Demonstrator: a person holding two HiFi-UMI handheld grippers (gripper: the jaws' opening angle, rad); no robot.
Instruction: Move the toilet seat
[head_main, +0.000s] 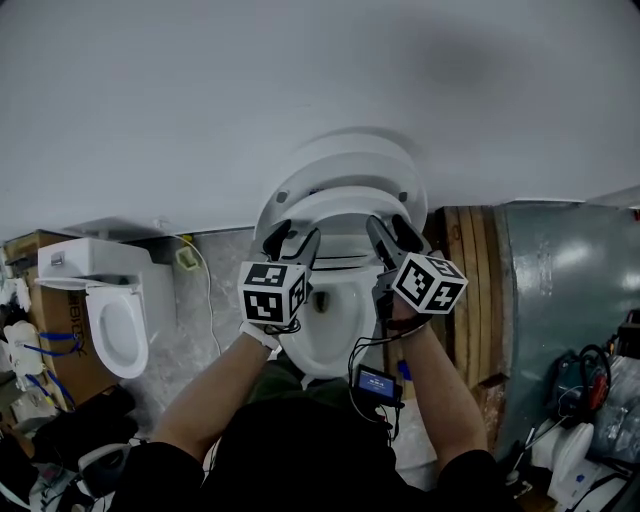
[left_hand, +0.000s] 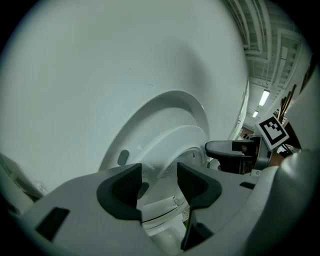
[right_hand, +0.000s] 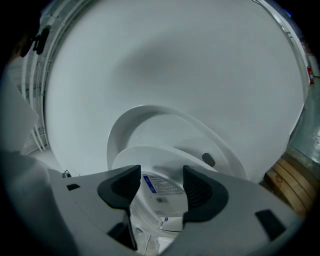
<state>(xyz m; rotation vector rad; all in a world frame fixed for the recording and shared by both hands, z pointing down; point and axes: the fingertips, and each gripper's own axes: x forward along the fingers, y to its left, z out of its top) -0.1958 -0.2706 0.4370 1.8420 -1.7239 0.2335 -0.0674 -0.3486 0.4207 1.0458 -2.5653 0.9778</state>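
The white toilet (head_main: 335, 325) stands against the wall. Its lid (head_main: 345, 158) and seat (head_main: 340, 207) are both tipped up and lean on the wall. My left gripper (head_main: 292, 243) is at the seat's left lower edge and my right gripper (head_main: 392, 233) at its right lower edge. Both are open, with nothing between the jaws. In the left gripper view the left gripper (left_hand: 159, 185) faces the raised seat (left_hand: 172, 142) and lid (left_hand: 165, 112), with the other gripper's finger (left_hand: 230, 149) at the right. In the right gripper view the right gripper (right_hand: 161, 187) frames the seat (right_hand: 150, 157) and its printed label (right_hand: 157, 185).
A second white toilet (head_main: 115, 310) stands at the left beside a cardboard box (head_main: 35, 250). Wooden boards (head_main: 470, 260) and a grey panel (head_main: 560, 280) lie to the right, with cables and tools (head_main: 590, 375) beyond. A small screen device (head_main: 377, 383) hangs by my right wrist.
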